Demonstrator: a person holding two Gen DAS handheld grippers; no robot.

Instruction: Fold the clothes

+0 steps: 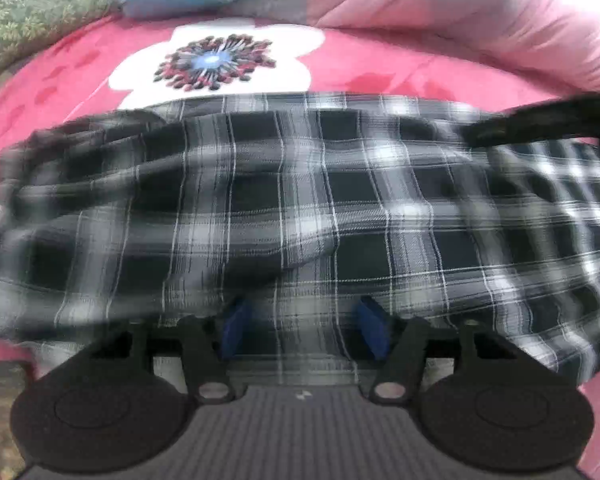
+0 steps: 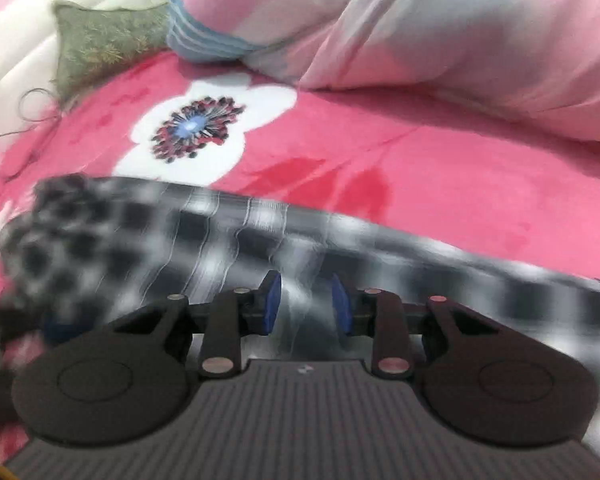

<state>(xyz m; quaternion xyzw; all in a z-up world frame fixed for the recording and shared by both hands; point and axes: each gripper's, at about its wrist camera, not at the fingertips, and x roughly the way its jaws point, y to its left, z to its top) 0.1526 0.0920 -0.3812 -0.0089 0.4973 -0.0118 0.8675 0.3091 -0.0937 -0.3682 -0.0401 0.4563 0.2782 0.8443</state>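
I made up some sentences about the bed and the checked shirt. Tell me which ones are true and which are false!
1. The cloth being folded is black-and-white plaid. True.
2. The cloth lies on a green blanket. False: the blanket under it is pink.
3. A big white flower is printed on the blanket beyond the cloth. True.
4. The left gripper is clamped tight shut. False: its blue pads stand apart over the cloth.
5. A green patterned cushion sits at the far side of the bed. True.
6. The right gripper is over a bare floor. False: plaid cloth fills the gap between its pads.
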